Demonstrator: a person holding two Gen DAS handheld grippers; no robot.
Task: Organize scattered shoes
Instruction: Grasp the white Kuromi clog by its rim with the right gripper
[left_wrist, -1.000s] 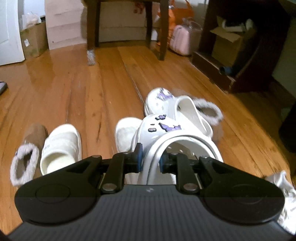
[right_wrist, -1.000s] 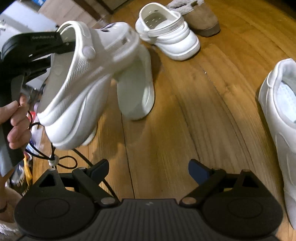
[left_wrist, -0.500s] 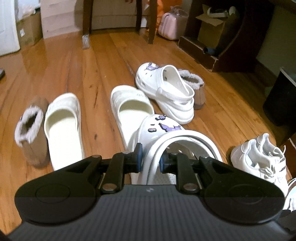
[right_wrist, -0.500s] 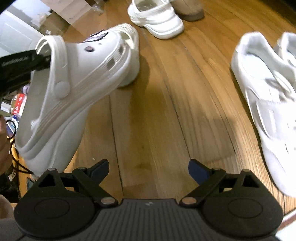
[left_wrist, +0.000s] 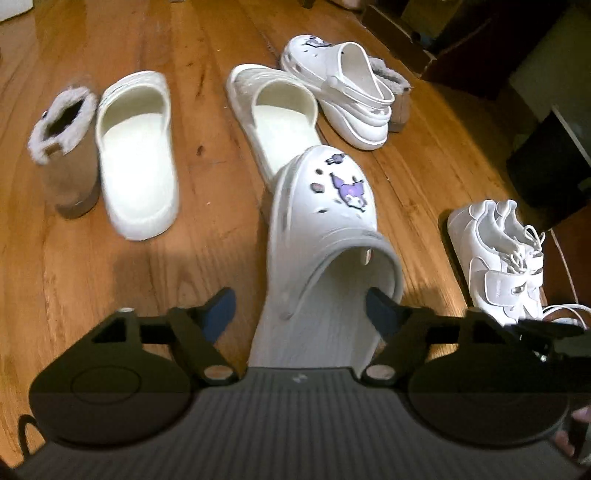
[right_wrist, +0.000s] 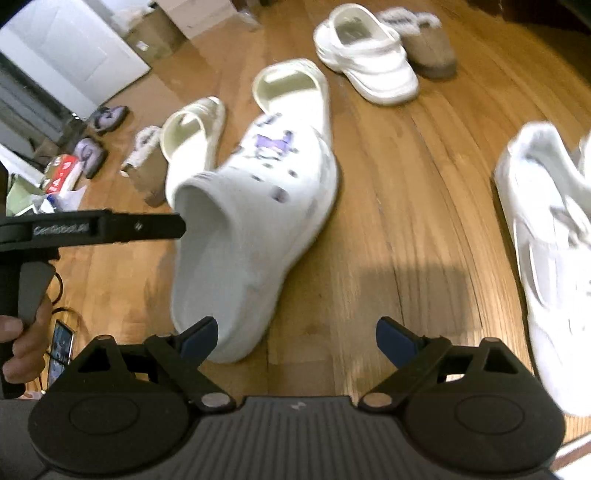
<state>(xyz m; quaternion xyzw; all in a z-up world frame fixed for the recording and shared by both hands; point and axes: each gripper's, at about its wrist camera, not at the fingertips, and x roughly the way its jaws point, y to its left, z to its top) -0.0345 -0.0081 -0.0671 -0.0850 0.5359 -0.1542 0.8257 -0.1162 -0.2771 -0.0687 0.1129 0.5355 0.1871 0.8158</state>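
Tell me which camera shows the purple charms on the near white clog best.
The left wrist view: the clog faces it from above, charms sharp. The right wrist view shows the same clog sideways and blurred, its charms smeared.

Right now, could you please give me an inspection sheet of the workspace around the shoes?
Surface: glossy wooden plank floor, bare between shoes.
Job's things: white clog with purple charms between the open jaws, pads off it; matching white clog further off; two cream slides, two tan fur-lined boots, white sneaker pair.
Clutter: small purple slippers and red-and-white packaging at the far left.
Grippers: left gripper has just been opening; right gripper open, empty.
Cables: black cord near the hand.
Surroundings: cardboard box, white door, dark furniture.
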